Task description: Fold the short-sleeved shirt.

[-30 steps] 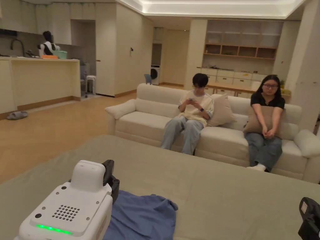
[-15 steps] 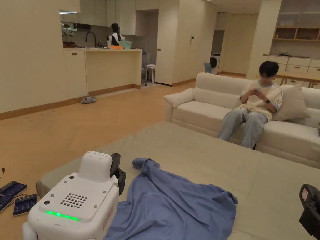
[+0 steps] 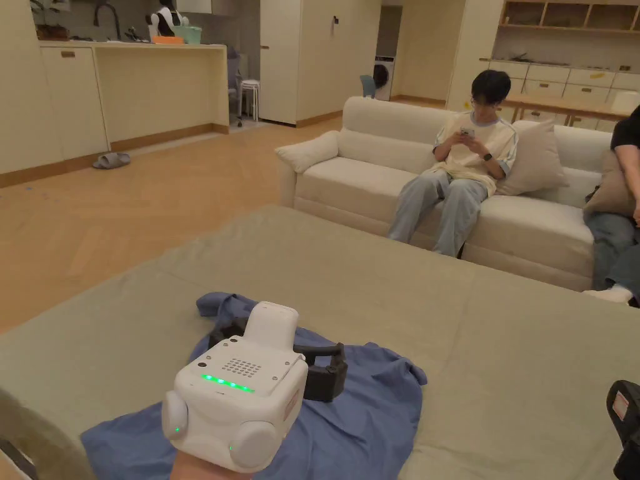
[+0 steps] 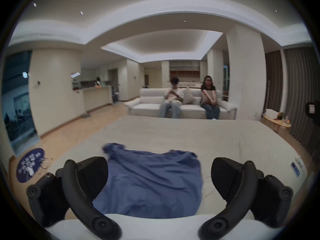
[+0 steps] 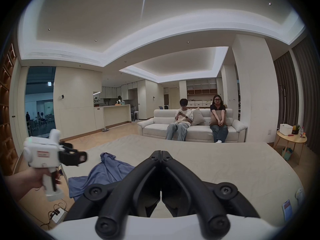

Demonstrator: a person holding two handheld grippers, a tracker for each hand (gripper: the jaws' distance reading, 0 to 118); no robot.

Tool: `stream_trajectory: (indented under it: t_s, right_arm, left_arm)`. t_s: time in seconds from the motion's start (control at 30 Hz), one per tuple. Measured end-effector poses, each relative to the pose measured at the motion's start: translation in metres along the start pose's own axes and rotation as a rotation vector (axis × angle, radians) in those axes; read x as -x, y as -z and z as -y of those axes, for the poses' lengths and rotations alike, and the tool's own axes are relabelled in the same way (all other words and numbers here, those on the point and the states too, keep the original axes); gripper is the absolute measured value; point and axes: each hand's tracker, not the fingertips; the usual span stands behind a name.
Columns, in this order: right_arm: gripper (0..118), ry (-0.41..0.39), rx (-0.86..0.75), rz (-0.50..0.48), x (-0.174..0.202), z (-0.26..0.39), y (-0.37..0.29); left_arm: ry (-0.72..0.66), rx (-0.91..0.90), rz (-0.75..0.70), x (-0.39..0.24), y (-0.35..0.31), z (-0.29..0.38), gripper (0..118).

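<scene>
Currently: blue shirt lies crumpled, unfolded, on green bed cover near its front-left corner. Long axis runs roughly from front-left edge toward far bunched sleeve. Left gripper hovers directly over shirt, jaws spread wide, holding nothing. Right gripper well apart toward right edge, jaws closed together, empty. Judgement: left gripper nearer; shirt lies ahead of and below it.

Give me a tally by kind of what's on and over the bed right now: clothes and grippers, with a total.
Shirts: 1, the blue shirt, crumpled on the bed
Grippers: 2, the left gripper open over the shirt, the right gripper shut and empty
Total: 3
</scene>
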Motion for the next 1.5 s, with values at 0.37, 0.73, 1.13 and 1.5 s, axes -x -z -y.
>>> stream_trajectory:
  t_s: [0.37,0.73,1.13,1.5]
  right_arm:
    - [0,0.027,0.093,0.077,-0.045,0.033,0.043]
    - [0,0.076,0.155,0.104,-0.058,0.059,0.071]
    - [0,0.115,0.155,0.092,-0.06,0.056,0.047]
    - [0,0.136,0.083,0.263,-0.118,0.029,-0.049]
  left_arm:
    - [0.153,0.457,0.138,-0.118,0.237,0.089,117]
    - [0.114,0.65,0.116,-0.123,0.296,0.156,52]
    - [0.068,0.557,0.149,-0.16,0.267,0.105,3]
    - [0.264,0.434,0.559,-0.395,0.154,0.082,3]
